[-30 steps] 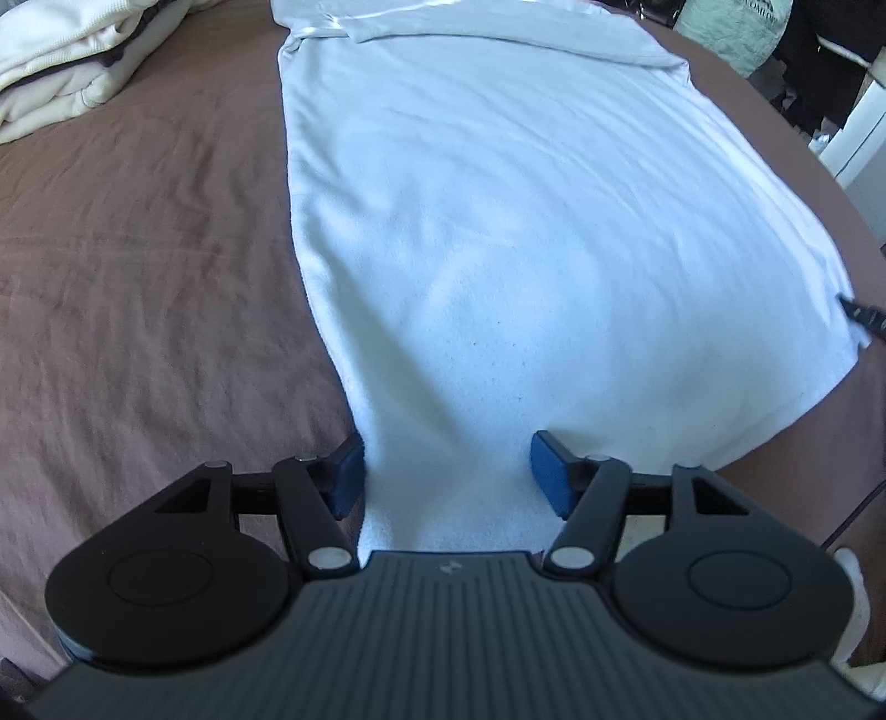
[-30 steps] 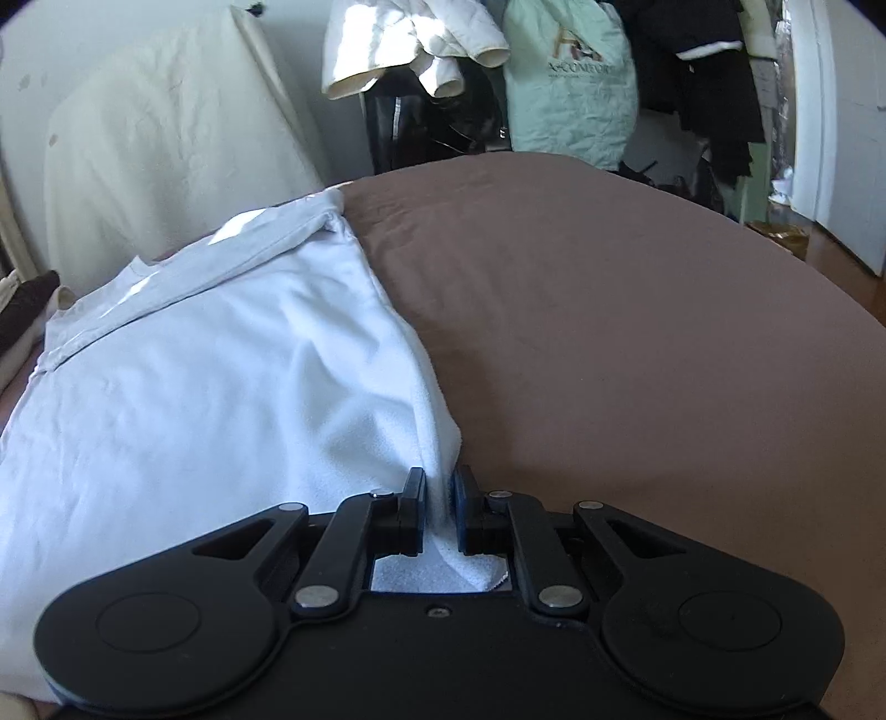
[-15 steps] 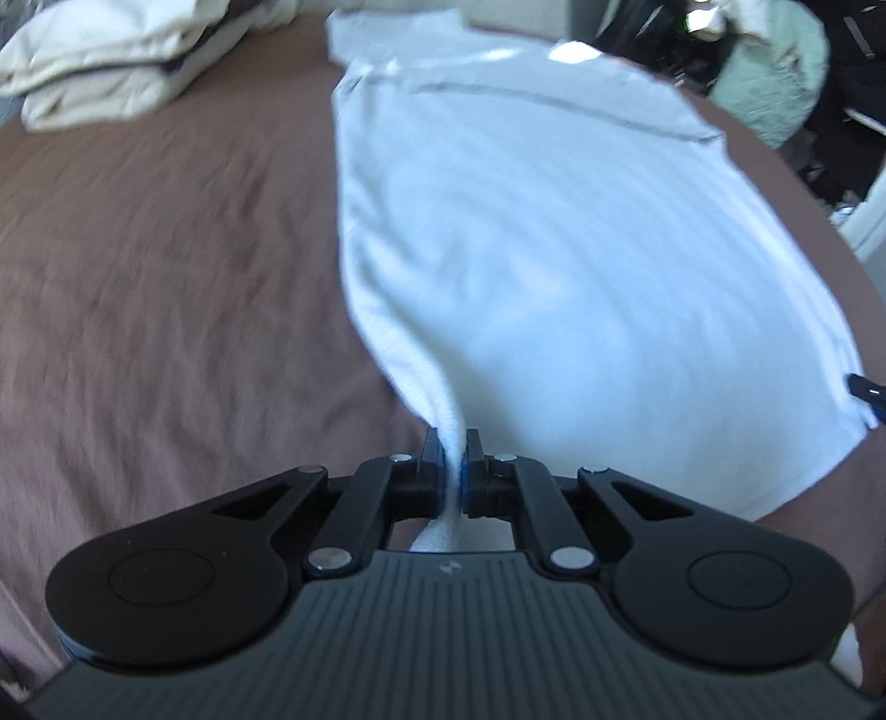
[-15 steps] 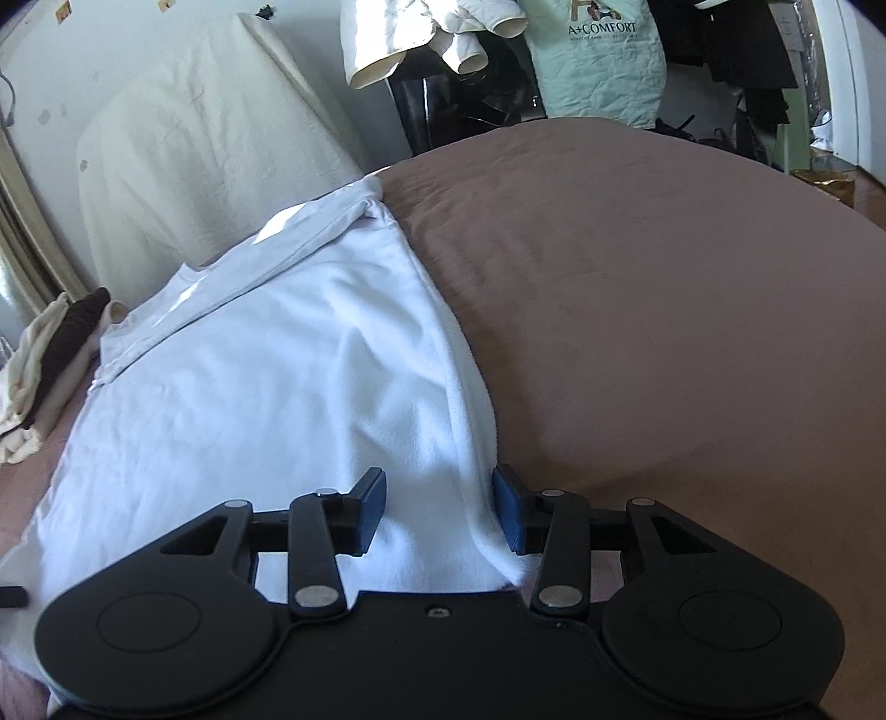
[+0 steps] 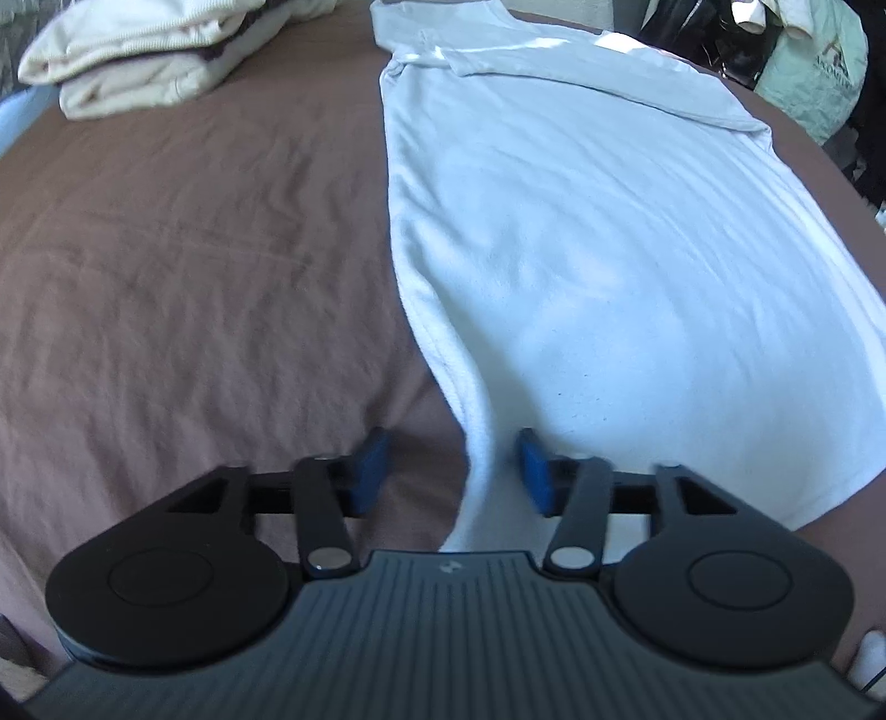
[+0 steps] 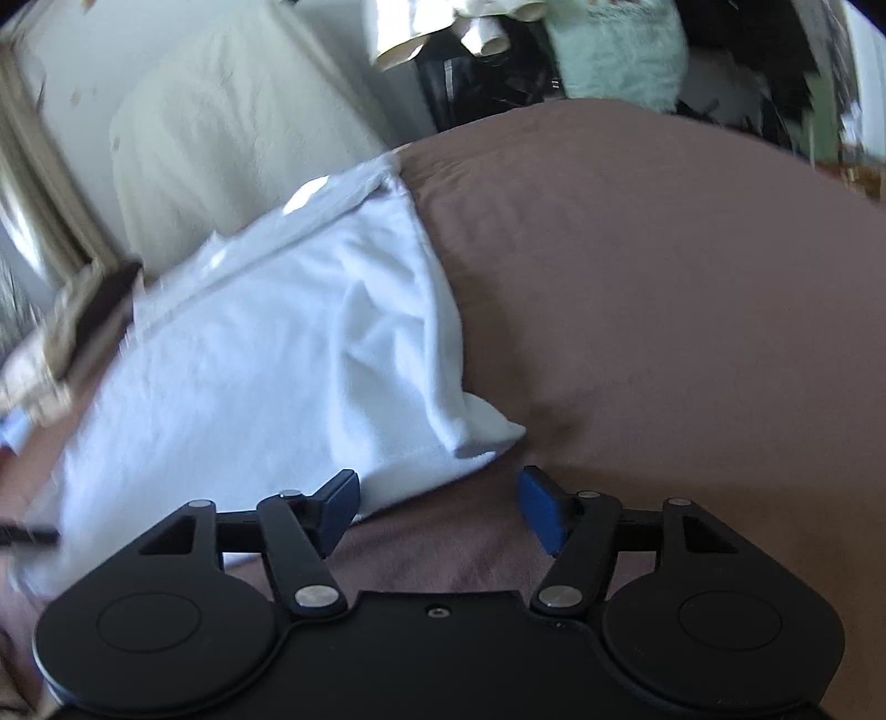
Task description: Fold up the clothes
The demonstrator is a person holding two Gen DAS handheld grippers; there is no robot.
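A white T-shirt (image 5: 598, 260) lies flat and lengthwise on a brown bed cover (image 5: 183, 260), its sleeves folded in at the far end. My left gripper (image 5: 451, 471) is open, straddling the shirt's near left hem corner, with the cloth loose between the blue pads. In the right wrist view, the same shirt (image 6: 288, 354) lies to the left, its near right corner (image 6: 487, 435) rumpled and turned over. My right gripper (image 6: 437, 507) is open just short of that corner, over the brown cover, holding nothing.
A stack of folded cream clothes (image 5: 138, 50) sits at the far left of the bed. Beyond the bed stand a cream-draped shape (image 6: 221, 144), a pale green bag (image 6: 614, 50) and dark hanging clothes. Brown cover (image 6: 664, 288) stretches to the right.
The left gripper shut on the hem corner half a second ago and has now opened again. The right gripper let go of its corner, opened wider and drew back; the corner dropped rumpled.
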